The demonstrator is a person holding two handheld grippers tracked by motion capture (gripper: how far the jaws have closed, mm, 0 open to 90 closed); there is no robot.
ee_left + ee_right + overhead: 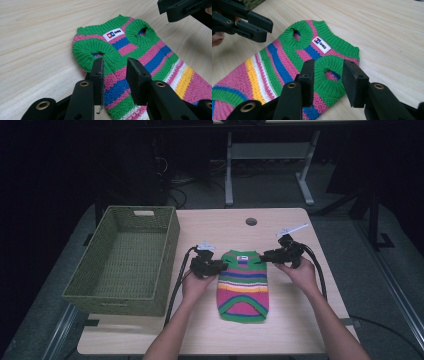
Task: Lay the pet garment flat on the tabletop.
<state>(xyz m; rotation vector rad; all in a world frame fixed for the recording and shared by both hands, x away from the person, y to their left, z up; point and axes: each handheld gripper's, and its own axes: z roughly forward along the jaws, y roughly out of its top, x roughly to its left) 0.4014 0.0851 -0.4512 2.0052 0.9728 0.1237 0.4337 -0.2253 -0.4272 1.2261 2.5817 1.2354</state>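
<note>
Your left claw (114,66): jaws apart over sweater (243,285) sleeve hole | your right claw (328,68): jaws apart likewise | basket (127,262) left on table (292,325)

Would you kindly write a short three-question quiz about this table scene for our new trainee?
1. True or false: the striped sweater lies inside the green basket.
2. Which gripper hovers over the sweater's armhole nearer the basket? A) left gripper B) right gripper
3. Fill in: both grippers' jaws stand ____.

Key: 1. False; it lies flat on the table, and the basket has nothing in it. 2. A. 3. open.
</note>
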